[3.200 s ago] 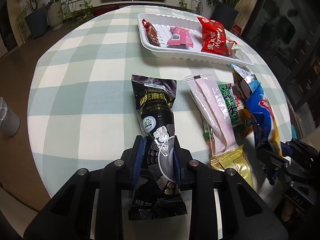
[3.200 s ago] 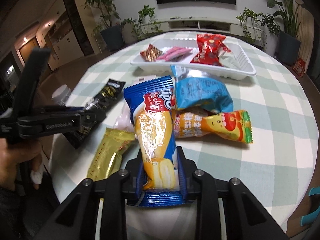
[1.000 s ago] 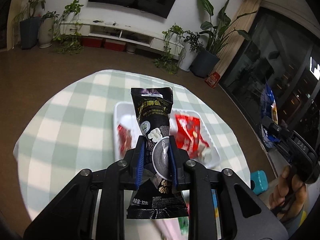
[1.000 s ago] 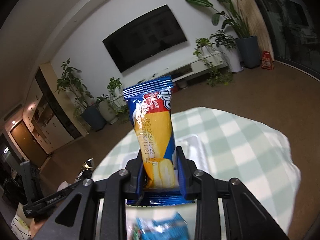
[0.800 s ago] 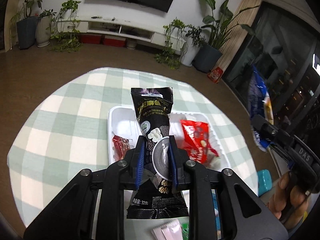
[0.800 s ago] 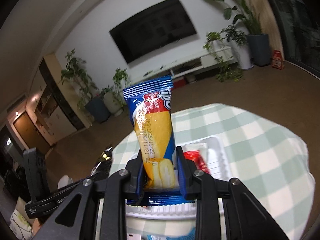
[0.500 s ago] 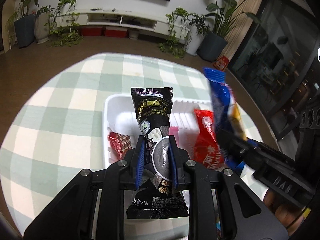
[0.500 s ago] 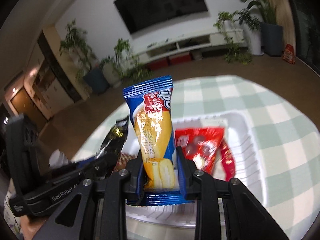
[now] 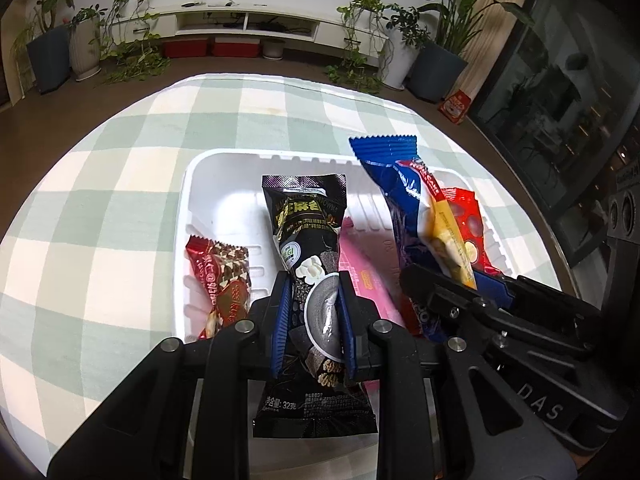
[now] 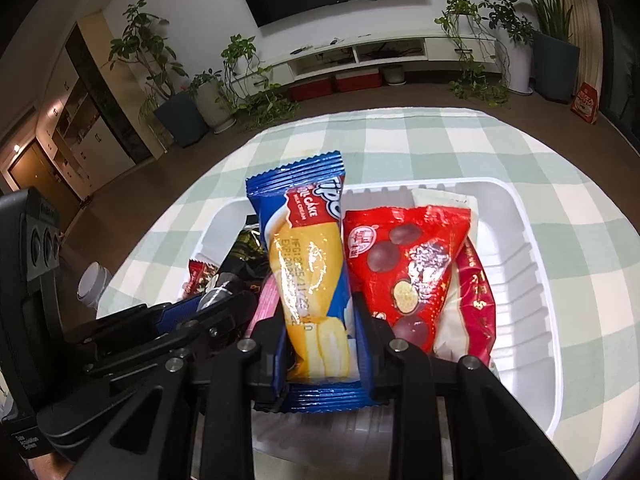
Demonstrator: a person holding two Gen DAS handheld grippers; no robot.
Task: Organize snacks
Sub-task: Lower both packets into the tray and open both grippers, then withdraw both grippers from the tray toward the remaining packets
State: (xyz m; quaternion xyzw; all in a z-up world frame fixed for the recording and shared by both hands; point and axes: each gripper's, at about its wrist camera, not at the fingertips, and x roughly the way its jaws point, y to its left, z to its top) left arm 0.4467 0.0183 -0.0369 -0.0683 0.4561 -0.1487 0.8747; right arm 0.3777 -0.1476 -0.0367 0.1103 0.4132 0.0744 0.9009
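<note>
Tray (image 9: 192,184) on table (image 9: 100,160); three packets (image 10: 404,264) inside tray.

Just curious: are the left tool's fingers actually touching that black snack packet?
Touching. The left wrist view shows both blue fingers pinching the black snack packet from either side.

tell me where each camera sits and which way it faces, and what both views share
Left wrist: sits on the left tool, looking forward and down at the white tray; its fingers clamp the black snack packet, and the right tool enters from the right.
Right wrist: sits on the right tool, looking down into the tray; it clamps the blue and yellow cake packet, with the left tool at left.
Shared: tray, both packets, red chocolate bag, checked tablecloth.
</note>
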